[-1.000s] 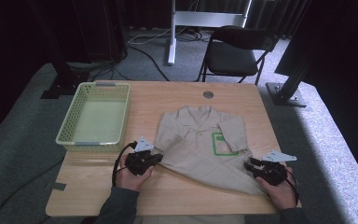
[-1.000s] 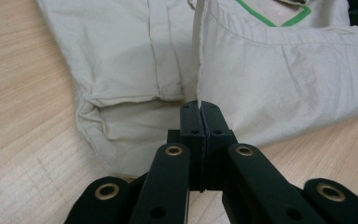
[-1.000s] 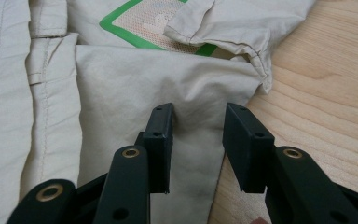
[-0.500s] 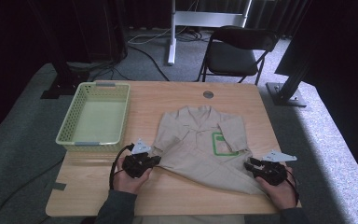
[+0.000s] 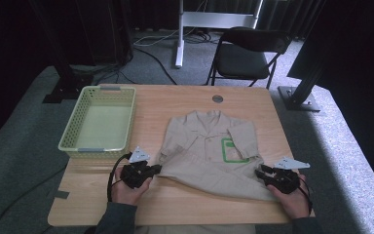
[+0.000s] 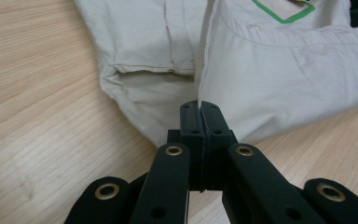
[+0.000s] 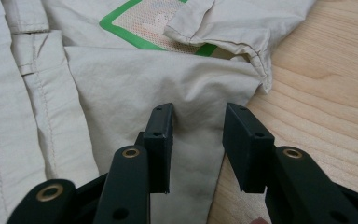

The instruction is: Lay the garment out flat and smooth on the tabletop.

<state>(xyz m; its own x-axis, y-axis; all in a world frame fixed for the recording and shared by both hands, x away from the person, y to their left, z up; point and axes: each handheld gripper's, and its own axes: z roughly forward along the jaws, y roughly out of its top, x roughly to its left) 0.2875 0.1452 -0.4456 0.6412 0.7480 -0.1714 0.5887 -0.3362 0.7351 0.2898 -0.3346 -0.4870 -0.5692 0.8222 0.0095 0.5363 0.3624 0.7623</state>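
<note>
Two risks stand out to me from this position, plus a smaller one.

- My left tongs (image 6: 199, 109) are clenched on a thin edge of the shirt (image 5: 209, 151), which lies at the centre of the high view on the desk (image 5: 175, 102), its lower part folded up over itself. The bite looks shallow in the left gripper view, so I judge a sharp pull could slip the hem out.
- My right tongs (image 7: 198, 123) stand released, jaws apart astride the cloth's corner at the lower middle of the right gripper view. With one side gripped and the other free, any lift now would, I think, drag the fold askew and bunch the cloth toward the left of the high view.
- If I close the right tongs too low, I may pinch both layers, or scrape the wood and miss the cloth.
- The sleeve (image 7: 223, 35) at the upper right of the right gripper view lies over the green patch (image 7: 130, 28); a careless sweep could flip it.
- The basket (image 5: 100, 124) sits at the upper left, well apart.
</note>
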